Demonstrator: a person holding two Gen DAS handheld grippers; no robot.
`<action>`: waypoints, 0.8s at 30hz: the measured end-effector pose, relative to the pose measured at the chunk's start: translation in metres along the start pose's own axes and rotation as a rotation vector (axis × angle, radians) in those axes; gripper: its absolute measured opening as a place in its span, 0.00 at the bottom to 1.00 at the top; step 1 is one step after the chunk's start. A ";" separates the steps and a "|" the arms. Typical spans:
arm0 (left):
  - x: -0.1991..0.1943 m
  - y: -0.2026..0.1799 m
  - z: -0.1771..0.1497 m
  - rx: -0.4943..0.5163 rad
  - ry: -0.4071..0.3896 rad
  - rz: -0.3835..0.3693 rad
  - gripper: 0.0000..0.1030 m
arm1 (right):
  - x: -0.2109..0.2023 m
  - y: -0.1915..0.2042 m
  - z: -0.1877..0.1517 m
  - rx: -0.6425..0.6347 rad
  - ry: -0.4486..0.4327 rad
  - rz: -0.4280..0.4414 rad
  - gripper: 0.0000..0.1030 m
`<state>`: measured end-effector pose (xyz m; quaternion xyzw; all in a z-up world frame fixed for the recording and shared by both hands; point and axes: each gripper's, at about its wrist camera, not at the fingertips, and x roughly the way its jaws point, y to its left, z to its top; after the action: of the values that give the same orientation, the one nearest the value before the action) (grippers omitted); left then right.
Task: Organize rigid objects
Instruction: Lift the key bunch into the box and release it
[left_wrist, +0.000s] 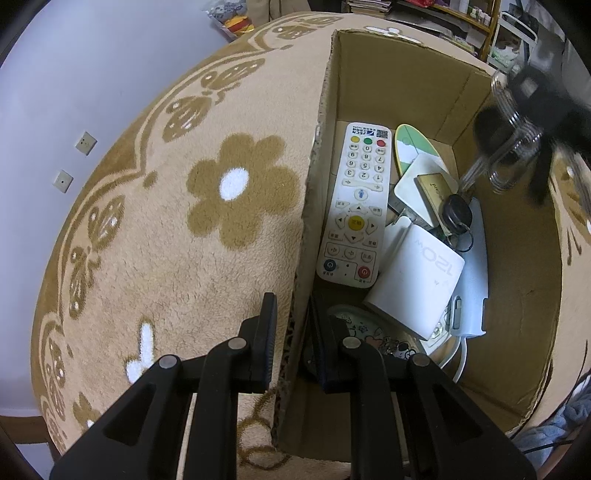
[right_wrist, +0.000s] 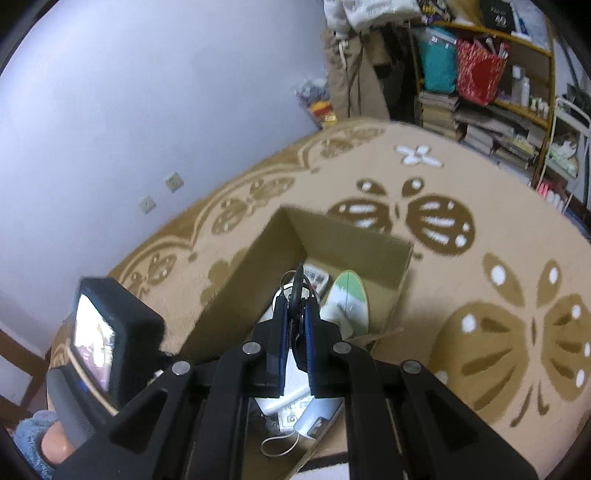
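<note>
A cardboard box (left_wrist: 399, 77) stands on a tan flowered blanket. My left gripper (left_wrist: 293, 317) is shut on its left wall (left_wrist: 308, 206), one finger outside and one inside. In the box lie a white remote (left_wrist: 354, 206), a white charger block (left_wrist: 417, 284), a green-and-white oval (left_wrist: 413, 146), a gold card (left_wrist: 437, 192) and a black car key (left_wrist: 457, 214). My right gripper (right_wrist: 295, 314) hangs over the box (right_wrist: 332, 236), shut on a key bunch (right_wrist: 297, 291). The bunch with its metal rings also shows at upper right in the left wrist view (left_wrist: 513, 147).
The blanket (left_wrist: 184, 221) spreads around the box, with a lilac wall (right_wrist: 147, 92) behind. Cluttered shelves (right_wrist: 487, 74) stand at the back right. The left gripper's camera unit (right_wrist: 107, 332) shows at the left of the right wrist view. A white cable (right_wrist: 280, 443) lies in the box.
</note>
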<state>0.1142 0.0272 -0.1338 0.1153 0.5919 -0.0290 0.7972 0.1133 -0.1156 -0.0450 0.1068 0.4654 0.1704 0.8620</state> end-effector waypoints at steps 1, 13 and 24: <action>0.000 0.000 0.000 -0.003 0.000 -0.003 0.17 | 0.004 0.000 -0.002 -0.010 0.011 0.003 0.10; -0.002 -0.001 0.000 0.005 -0.003 0.008 0.17 | 0.031 -0.001 -0.009 -0.009 0.065 0.016 0.10; -0.003 0.000 0.000 0.005 -0.004 0.006 0.18 | 0.045 0.003 -0.013 -0.019 0.105 0.010 0.10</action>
<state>0.1133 0.0275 -0.1311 0.1190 0.5899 -0.0286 0.7981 0.1243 -0.0945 -0.0854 0.0918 0.5076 0.1845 0.8366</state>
